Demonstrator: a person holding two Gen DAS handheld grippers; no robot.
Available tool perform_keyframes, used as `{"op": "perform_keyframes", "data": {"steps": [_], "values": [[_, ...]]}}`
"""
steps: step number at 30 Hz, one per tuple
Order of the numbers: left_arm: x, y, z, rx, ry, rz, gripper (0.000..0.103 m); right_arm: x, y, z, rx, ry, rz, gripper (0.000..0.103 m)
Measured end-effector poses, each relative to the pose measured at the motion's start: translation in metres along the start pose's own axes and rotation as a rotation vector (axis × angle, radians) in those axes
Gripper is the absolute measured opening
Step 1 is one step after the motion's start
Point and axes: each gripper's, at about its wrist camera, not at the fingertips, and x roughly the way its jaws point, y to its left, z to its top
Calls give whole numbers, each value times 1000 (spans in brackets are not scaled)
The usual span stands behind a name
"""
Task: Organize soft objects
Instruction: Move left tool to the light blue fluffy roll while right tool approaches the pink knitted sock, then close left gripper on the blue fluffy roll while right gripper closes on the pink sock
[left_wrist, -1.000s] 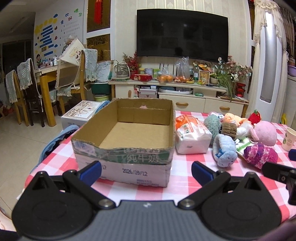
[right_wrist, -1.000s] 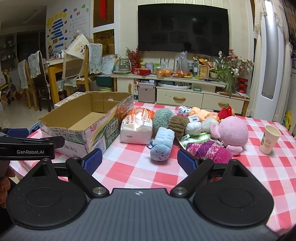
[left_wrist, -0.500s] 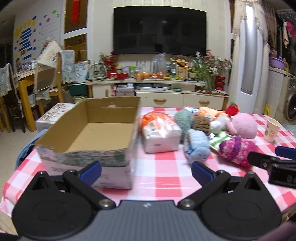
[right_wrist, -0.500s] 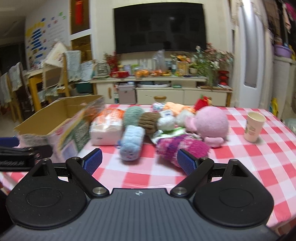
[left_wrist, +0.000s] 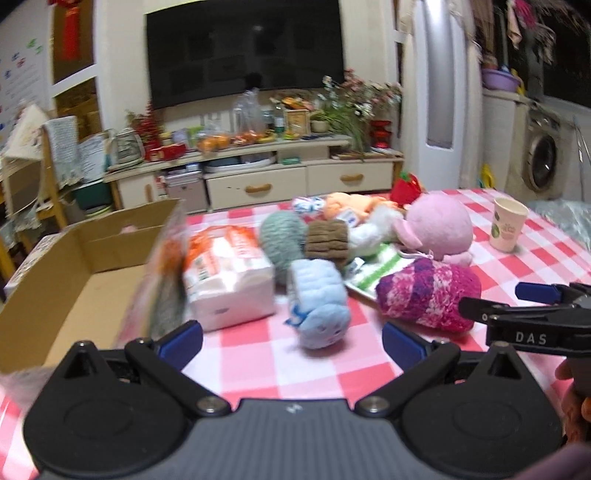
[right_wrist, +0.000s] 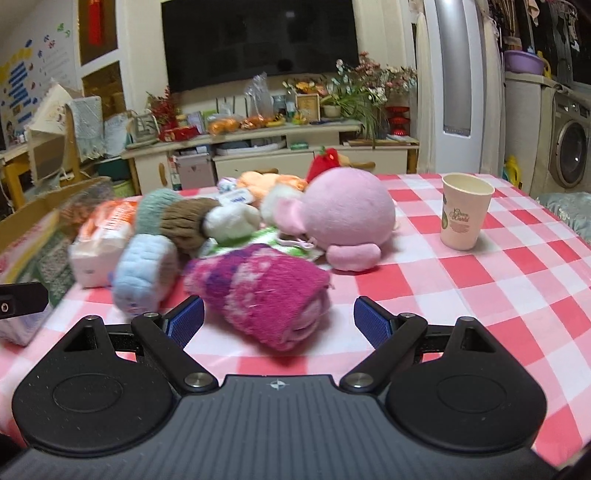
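A pile of soft things lies on the checked table. It includes a light blue plush (left_wrist: 317, 306), a magenta knitted roll (left_wrist: 428, 295), a round pink plush (left_wrist: 436, 229), a brown roll (left_wrist: 327, 240) and a grey-green one (left_wrist: 282, 236). My left gripper (left_wrist: 291, 339) is open, just short of the light blue plush (right_wrist: 144, 269). My right gripper (right_wrist: 277, 321) is open with the near end of the magenta roll (right_wrist: 258, 291) between its fingertips, not gripped. An open cardboard box (left_wrist: 74, 280) stands empty at the left.
A wrapped tissue pack (left_wrist: 225, 273) sits between the box and the toys. A paper cup (right_wrist: 465, 216) stands to the right of the pink plush (right_wrist: 343, 214). The right gripper's fingers (left_wrist: 517, 314) reach in at the right edge of the left wrist view.
Both views have swung right, away from the box and toward the soft pile. The toys are nearer now, and the magenta roll has come between the right fingers. Both grippers stayed open.
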Motion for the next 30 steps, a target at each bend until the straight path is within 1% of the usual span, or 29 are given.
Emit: {"op": "perform_keyframes", "data": {"steps": [3, 5, 9, 13, 16, 19, 21, 24, 25, 27, 29, 30], "values": [[22, -9, 7, 20, 17, -28, 103, 9, -7, 7, 58, 37, 39, 103], [37, -12, 12, 25, 25, -41, 103, 8, -7, 7, 86, 59, 66, 103], [63, -14, 21, 36, 52, -46, 102, 12, -2, 10, 94, 89, 100, 103], [86, -13, 25, 30, 79, -46, 102, 17, 0, 11, 95, 106, 105, 103], [101, -14, 26, 28, 107, -55, 102, 23, -1, 12, 113, 128, 137, 103], [116, -15, 27, 28, 137, -57, 102, 22, 2, 11, 100, 132, 159, 103], [125, -15, 27, 18, 160, -53, 99, 26, 1, 11, 99, 142, 179, 103], [132, -11, 32, -15, 179, -45, 89, 26, -2, 9, 105, 164, 218, 103], [134, -9, 32, -31, 190, -50, 86, 33, -5, 14, 108, 167, 227, 103], [138, -8, 31, -43, 223, -53, 77, 33, -4, 14, 97, 165, 238, 103], [142, -10, 27, -38, 248, -60, 64, 35, -4, 15, 93, 170, 255, 103], [143, -11, 26, -37, 254, -67, 61, 37, -4, 16, 94, 176, 265, 103]]}}
